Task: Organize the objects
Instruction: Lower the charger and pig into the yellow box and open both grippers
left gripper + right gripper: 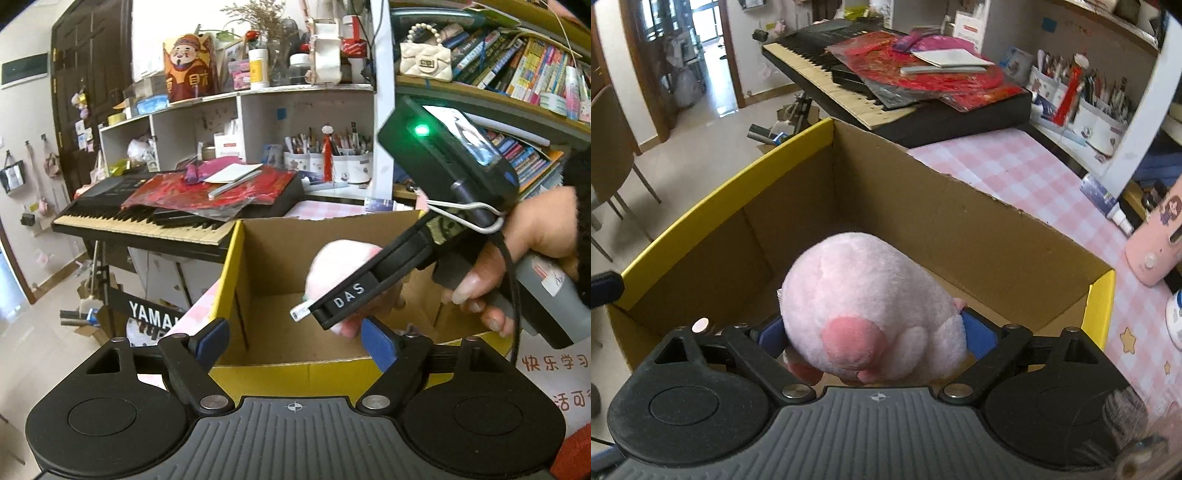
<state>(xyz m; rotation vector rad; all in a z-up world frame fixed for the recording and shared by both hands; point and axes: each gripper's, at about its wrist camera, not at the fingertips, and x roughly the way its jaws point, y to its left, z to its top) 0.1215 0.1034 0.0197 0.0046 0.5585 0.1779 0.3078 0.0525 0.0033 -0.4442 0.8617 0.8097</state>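
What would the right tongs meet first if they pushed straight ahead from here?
The right tongs, shut on the pink plush toy, point down into the open cardboard box. Straight on, the toy would likely meet the box's bare floor or far wall first; depth is unclear.

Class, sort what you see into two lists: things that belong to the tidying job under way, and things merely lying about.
Job in hand:
pink plush toy
cardboard box
right gripper, shut on the toy
left gripper, open at the box

Lying about:
keyboard
red papers
pen pots
books
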